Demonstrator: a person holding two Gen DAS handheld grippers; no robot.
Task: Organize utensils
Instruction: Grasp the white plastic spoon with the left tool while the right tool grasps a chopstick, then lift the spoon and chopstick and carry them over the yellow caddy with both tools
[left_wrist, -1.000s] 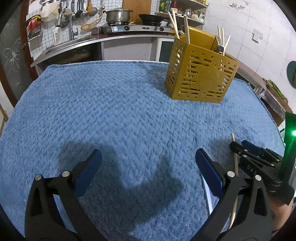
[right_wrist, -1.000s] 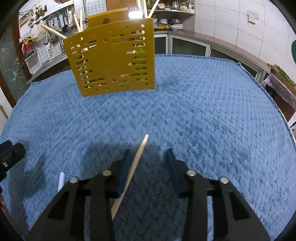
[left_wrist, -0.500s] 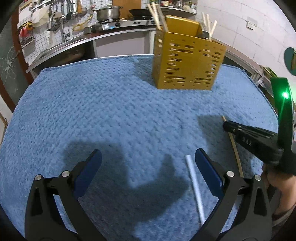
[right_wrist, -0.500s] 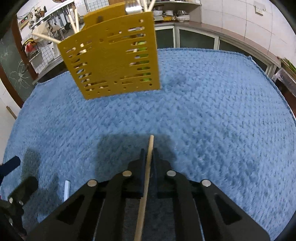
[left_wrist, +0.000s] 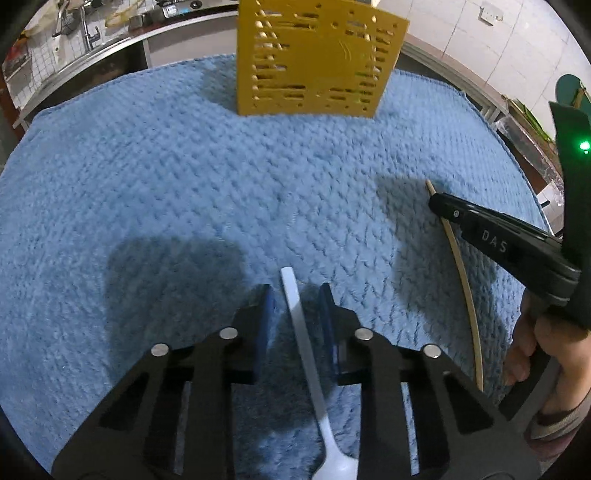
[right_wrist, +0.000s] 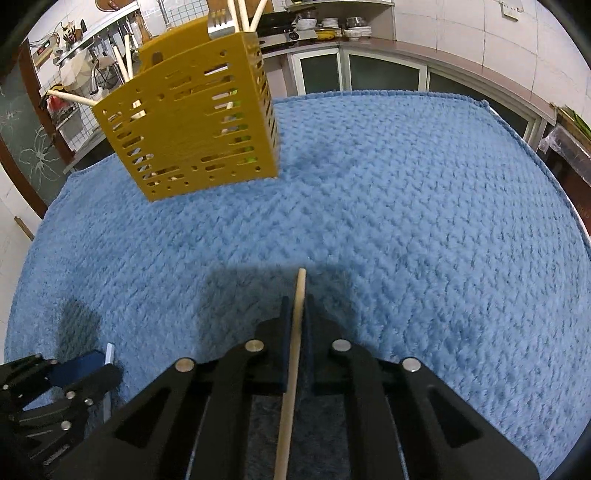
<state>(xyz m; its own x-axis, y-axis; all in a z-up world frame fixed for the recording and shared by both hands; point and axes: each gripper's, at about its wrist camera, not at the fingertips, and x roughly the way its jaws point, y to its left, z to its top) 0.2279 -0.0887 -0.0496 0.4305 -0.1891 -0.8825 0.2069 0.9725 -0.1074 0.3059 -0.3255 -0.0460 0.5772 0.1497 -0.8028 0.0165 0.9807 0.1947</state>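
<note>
A yellow slotted utensil holder (left_wrist: 314, 59) stands at the far side of the blue towel (left_wrist: 184, 177); it also shows in the right wrist view (right_wrist: 192, 129) with a fork and chopsticks in it. My left gripper (left_wrist: 295, 299) straddles the handle of a white spoon (left_wrist: 303, 347) lying on the towel; its jaws are partly closed with a gap on each side of the handle. My right gripper (right_wrist: 295, 306) is shut on a wooden chopstick (right_wrist: 293, 354). The chopstick (left_wrist: 461, 273) and right gripper also show in the left wrist view (left_wrist: 436, 201).
The blue towel (right_wrist: 406, 221) covers the whole table. A kitchen counter with a sink, a stove and pots runs behind it. A tiled wall is at the right. A person's hand (left_wrist: 543, 350) holds the right gripper.
My left gripper has moved right over the white spoon and its jaws have narrowed around the handle. My right gripper closed on the chopstick half a second ago and still holds it.
</note>
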